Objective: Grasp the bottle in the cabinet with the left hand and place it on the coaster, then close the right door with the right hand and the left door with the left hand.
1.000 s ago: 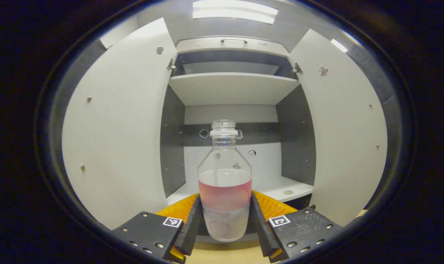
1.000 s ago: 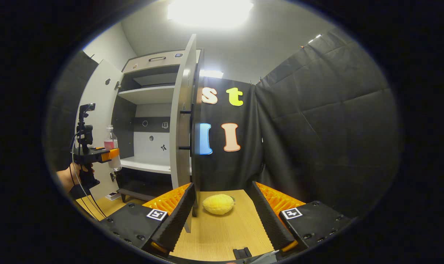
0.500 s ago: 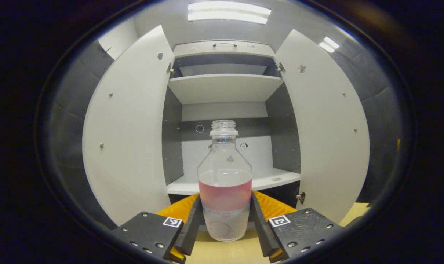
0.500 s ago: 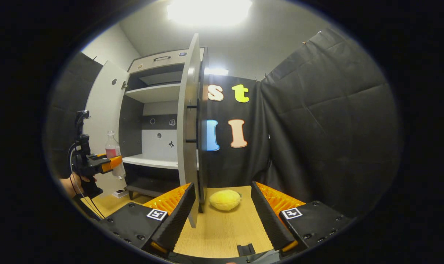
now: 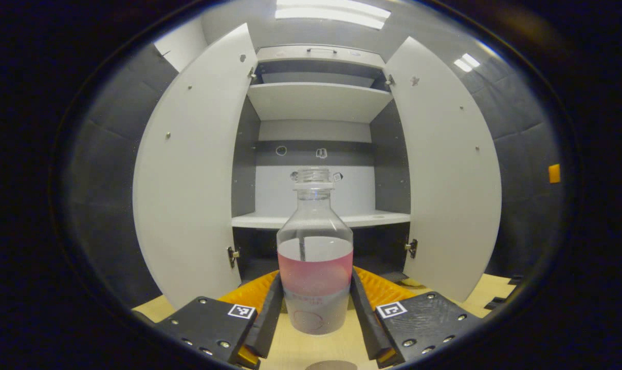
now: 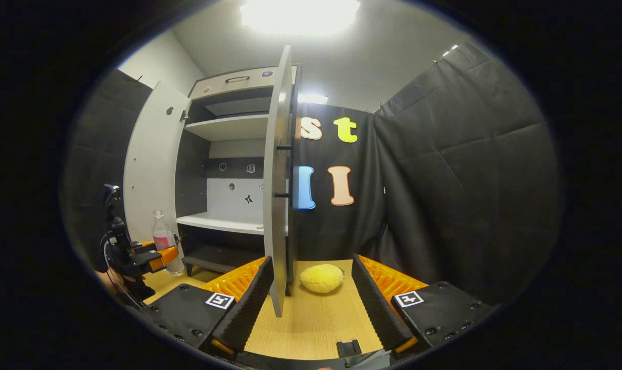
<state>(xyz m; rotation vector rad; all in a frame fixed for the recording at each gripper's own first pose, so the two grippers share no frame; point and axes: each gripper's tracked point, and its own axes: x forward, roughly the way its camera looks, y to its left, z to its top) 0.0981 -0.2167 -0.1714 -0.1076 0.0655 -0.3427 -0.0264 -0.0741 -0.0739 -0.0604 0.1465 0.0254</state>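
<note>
Done: left gripper (image 5: 315, 313) clenched on the bottle (image 5: 315, 267), out of the cabinet (image 5: 318, 103).
Left: coaster (image 5: 331, 365) placement, both doors; right gripper (image 6: 311, 303) released.

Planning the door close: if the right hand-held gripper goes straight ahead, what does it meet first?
Probably the yellow ball on the table, just right of the open right door; the door edge is close, and depth is unclear.

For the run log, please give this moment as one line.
left gripper: shut on clear plastic bottle of pink liquid, outside white cabinet | right gripper: open, idle | both doors open
</note>
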